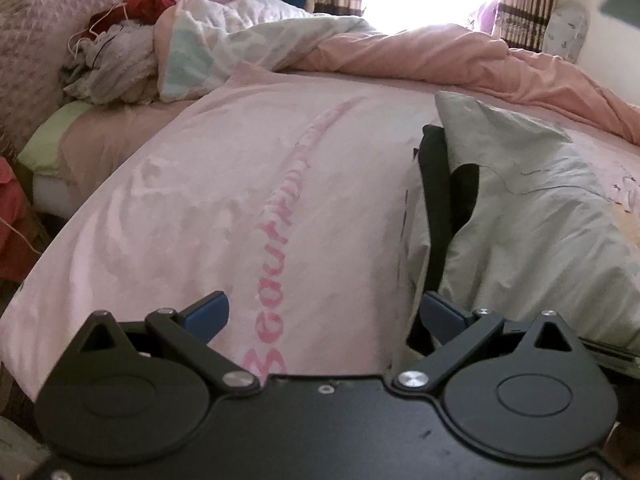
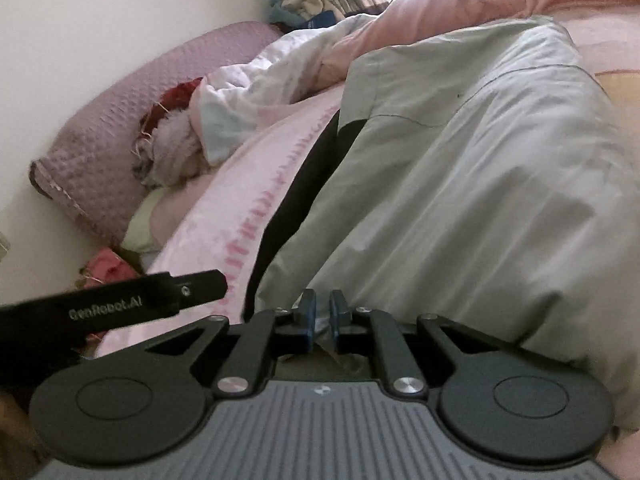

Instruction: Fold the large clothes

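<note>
Left tongs [image 1: 324, 316] gape wide, empty; right tongs [image 2: 323, 316] pinch the grey garment's [image 2: 460, 184] edge.

Grey garment [image 2: 460, 184]: matt woven cloth, creased. Pink sheet [image 1: 200, 208]: soft matt cotton. Left claw [image 1: 324, 316]: matt black plastic, shiny metal rivets.

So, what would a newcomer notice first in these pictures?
First, the grey garment with black lining, spread on the pink sheet, its near edge pinched in the shut right tool. Then the open left tool over the sheet's pink lettering.
</note>
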### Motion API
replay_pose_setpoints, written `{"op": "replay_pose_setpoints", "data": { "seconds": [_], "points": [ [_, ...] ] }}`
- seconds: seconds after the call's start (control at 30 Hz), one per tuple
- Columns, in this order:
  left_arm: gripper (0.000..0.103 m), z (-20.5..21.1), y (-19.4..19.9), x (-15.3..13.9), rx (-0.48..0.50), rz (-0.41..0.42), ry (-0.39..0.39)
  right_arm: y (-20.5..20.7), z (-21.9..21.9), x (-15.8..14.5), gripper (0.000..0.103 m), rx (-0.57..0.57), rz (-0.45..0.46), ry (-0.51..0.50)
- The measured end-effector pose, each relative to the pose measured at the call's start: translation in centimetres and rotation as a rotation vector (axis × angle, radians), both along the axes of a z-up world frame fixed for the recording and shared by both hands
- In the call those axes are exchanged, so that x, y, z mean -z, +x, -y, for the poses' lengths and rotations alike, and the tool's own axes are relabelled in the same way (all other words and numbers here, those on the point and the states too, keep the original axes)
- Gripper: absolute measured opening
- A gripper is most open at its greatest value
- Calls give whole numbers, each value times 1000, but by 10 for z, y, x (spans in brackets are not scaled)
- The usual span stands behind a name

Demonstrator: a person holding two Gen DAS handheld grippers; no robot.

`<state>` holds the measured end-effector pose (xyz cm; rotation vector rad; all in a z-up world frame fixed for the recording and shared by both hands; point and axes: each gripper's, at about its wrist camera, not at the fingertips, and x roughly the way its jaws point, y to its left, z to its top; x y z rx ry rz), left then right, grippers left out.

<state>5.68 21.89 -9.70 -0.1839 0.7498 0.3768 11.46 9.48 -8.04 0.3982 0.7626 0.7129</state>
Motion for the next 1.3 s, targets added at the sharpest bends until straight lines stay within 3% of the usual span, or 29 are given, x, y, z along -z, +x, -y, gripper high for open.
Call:
{"op": "replay_pose_setpoints", "data": {
  "seconds": [0.17,0.3,0.43,0.57,0.6,0.63,0.67,0.7,0.8,0.83,0.9,0.97,1.07,1.13,1.2,1.3],
  "points": [
    [103,0,3,6,-3,-16,-13,-3,27,-18,11,-9,-26,47],
    [103,15,3,-3,62,21,-40,-10,64,-50,13,120,106,-56],
    [103,42,20,-1,179,18,-12,-11,104,-37,12,157,84,-82],
    [102,43,47,29,213,-55,-88,-10,124,-22,10,165,39,-4],
    [71,39,47,33,236,-31,-149,-9,121,-25,10,168,47,-27],
    [52,36,46,36,291,-8,-235,-9,117,-27,11,171,58,-57],
    [40,34,45,35,300,11,-267,-7,114,-29,11,178,67,-79],
    [28,35,42,31,299,21,-245,-7,114,-29,11,180,70,-86],
    [16,43,31,10,315,67,-188,-8,115,-27,11,192,67,-95],
    [16,46,23,1,318,91,-178,-9,118,-28,11,197,71,-107],
    [16,43,7,-13,323,154,-242,-10,123,-31,18,212,86,-137],
    [16,38,-1,-13,343,159,-262,-10,126,-31,20,226,97,-175],
    [17,28,3,19,300,53,-219,-2,129,-16,21,243,66,-231],
    [21,21,10,43,286,17,-255,2,128,-5,21,243,32,-239],
    [21,18,12,41,277,24,-277,-1,128,-6,18,257,31,-241],
    [22,30,11,35,280,8,-216,-13,128,-22,17,264,81,-209]
  ]
}}
